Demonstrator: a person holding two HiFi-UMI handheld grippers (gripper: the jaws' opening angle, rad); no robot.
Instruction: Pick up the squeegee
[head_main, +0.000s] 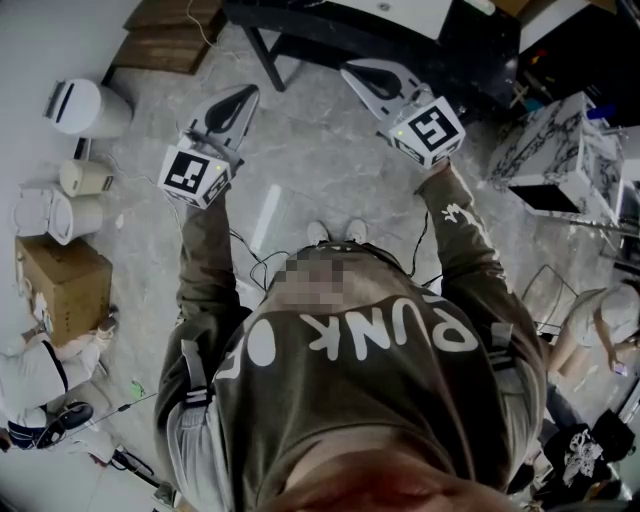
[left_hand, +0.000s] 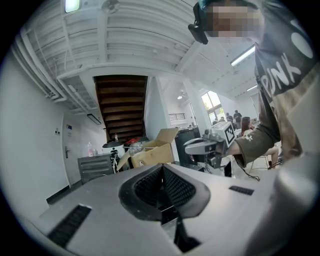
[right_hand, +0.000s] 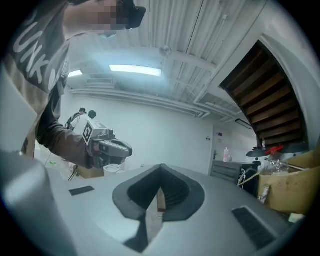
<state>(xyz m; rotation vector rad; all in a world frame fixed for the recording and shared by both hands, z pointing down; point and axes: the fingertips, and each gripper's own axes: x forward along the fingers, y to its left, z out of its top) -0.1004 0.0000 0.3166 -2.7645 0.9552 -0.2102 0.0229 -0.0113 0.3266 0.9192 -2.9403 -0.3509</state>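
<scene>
Evenly lit, cool and rather flat, from ceiling strip lights (right_hand: 135, 70), with mild glare around them. Only faint, soft shadows on the pale floor (head_main: 300, 170). Strong fisheye bending and black vignetted corners in both gripper views. Slightly soft and washed out up close.

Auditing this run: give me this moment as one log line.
left tool: shut, empty, level | right tool: shut, empty, level | squeegee: not in view | pick: not begun
</scene>
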